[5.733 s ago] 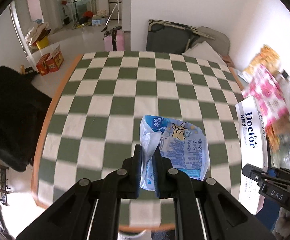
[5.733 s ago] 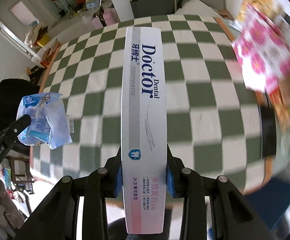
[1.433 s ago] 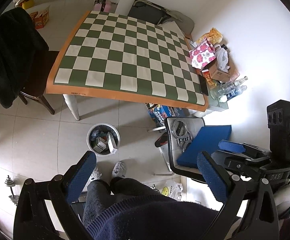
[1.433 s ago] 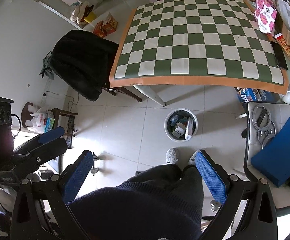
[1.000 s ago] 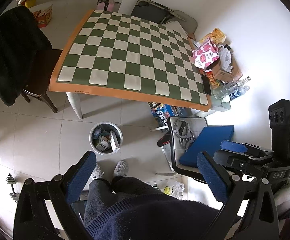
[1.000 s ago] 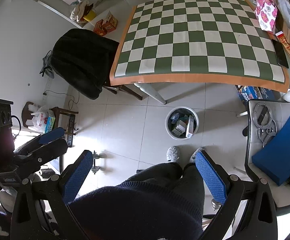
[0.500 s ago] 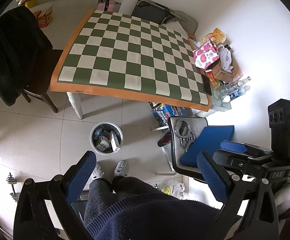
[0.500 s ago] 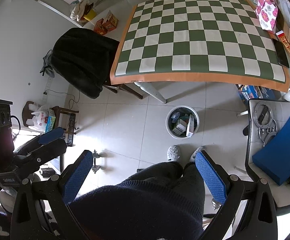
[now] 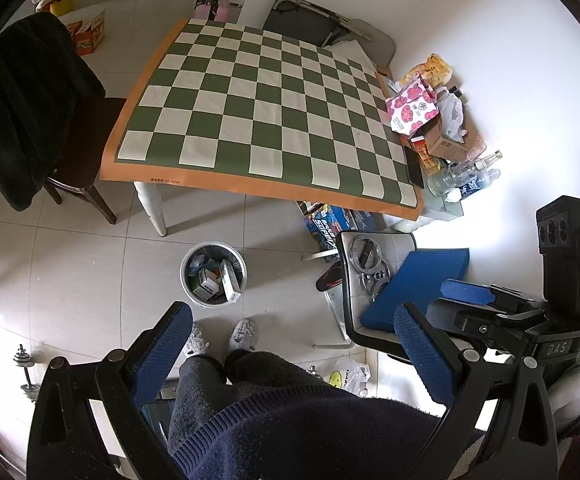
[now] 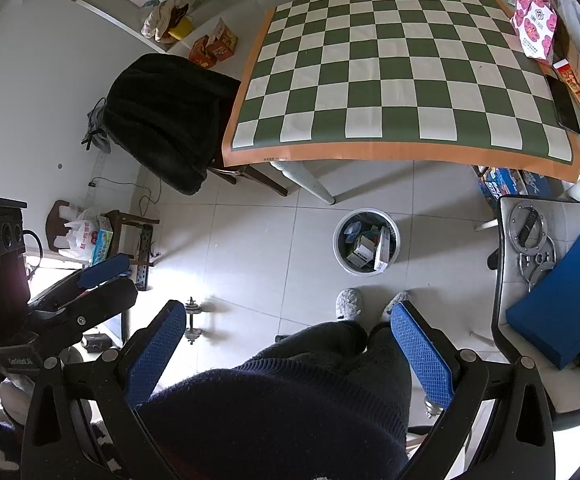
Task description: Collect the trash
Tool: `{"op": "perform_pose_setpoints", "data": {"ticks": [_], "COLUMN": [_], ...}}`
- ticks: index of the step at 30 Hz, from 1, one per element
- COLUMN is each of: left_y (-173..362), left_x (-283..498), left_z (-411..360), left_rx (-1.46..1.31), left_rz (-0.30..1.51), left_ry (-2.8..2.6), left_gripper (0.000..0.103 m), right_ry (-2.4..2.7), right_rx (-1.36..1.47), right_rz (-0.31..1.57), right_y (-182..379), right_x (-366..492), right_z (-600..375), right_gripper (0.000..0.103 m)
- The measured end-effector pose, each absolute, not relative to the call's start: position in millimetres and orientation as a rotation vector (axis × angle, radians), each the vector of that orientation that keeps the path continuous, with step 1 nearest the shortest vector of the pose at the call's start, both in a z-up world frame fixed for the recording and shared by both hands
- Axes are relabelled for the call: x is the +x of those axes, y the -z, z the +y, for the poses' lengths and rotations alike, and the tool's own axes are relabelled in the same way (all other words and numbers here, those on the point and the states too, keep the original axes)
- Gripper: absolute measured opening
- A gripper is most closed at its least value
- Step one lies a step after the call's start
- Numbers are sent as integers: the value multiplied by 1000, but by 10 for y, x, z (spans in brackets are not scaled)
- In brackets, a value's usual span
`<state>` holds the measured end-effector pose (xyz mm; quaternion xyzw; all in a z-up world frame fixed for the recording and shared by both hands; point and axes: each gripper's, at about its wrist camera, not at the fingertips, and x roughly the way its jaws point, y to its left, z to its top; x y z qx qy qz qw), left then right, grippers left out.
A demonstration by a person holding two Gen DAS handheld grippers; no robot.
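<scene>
A round white trash bin (image 9: 213, 274) stands on the tiled floor in front of the table; it holds several boxes and wrappers, including a long white box. It also shows in the right wrist view (image 10: 366, 242). My left gripper (image 9: 290, 340) is wide open and empty, held high above the floor over the person's legs. My right gripper (image 10: 287, 346) is wide open and empty too, at the same height. The green-and-white checkered table (image 9: 265, 120) lies beyond the bin.
A chair with a black coat (image 9: 21, 108) stands left of the table. A stool with a blue cushion (image 9: 414, 284) and metal rings stands to the right. Boxes, bottles and bags (image 9: 434, 120) pile along the table's right side. A dumbbell (image 10: 193, 320) lies on the floor.
Since 5.7 s ago both grippers let go of the blue wrapper and the toothpaste box and rose high above the floor. Over the last second the views barely shift.
</scene>
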<state>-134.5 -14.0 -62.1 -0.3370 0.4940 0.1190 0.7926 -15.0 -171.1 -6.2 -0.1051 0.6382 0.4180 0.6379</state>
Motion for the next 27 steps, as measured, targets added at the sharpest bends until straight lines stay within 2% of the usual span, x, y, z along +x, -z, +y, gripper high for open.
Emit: {"op": "perform_pose_setpoints", "data": {"ticks": [27], "left_y": [639], "left_x": [-1362], "left_z": [-136], "left_rx": [-727], "left_rz": [1063], "left_ry": [-261], "left_gripper": [103], "right_ry": [-975], "right_rx": [-246], "right_rz": [1469], "right_y": [62], "right_x": [-207], "right_z": [-1804], "right_gripper": [103]}}
